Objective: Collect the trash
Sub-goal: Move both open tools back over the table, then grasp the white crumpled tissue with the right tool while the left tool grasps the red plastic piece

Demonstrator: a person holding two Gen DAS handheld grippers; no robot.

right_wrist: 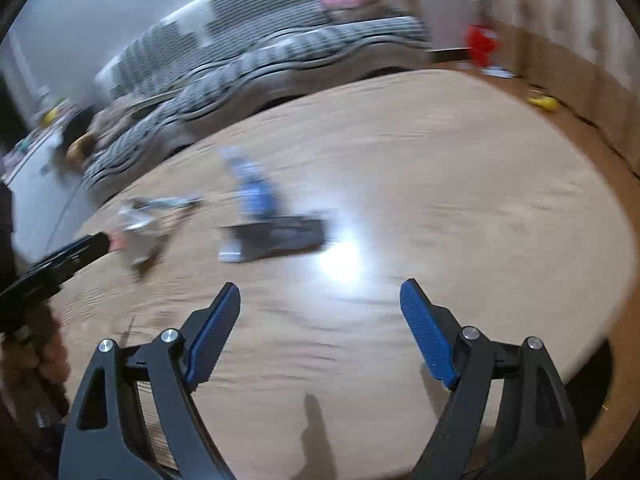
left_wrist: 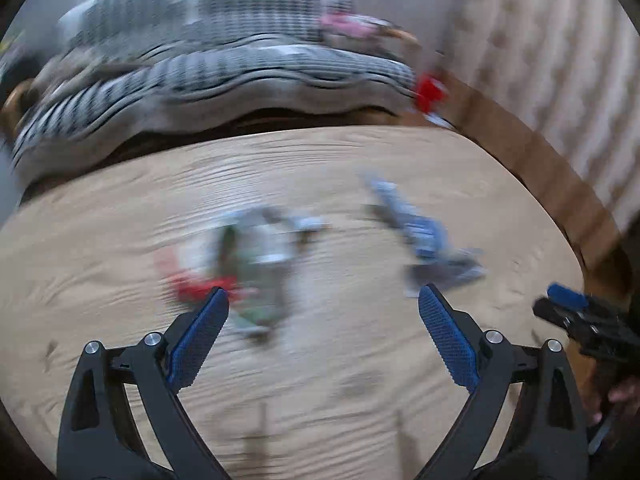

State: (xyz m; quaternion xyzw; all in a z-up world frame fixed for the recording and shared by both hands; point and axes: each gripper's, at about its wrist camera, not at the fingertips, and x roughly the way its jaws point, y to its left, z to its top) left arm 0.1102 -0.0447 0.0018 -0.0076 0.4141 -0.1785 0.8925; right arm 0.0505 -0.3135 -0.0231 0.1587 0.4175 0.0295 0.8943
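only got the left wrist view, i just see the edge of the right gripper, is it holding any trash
Observer: No. The right gripper is empty; its jaws stand open over bare table.
Operator: whats the dark smear next to the blue wrapper
Observer: A flat dark packet, lying just nearer the grippers than the blue wrapper. It is too blurred to read.
Operator: anything off the table i cant see
Observer: A small yellow thing lies beyond the table's far right edge.

left hand-held gripper (left_wrist: 324, 294): jaws spread, empty | right hand-held gripper (right_wrist: 320, 290): jaws spread, empty
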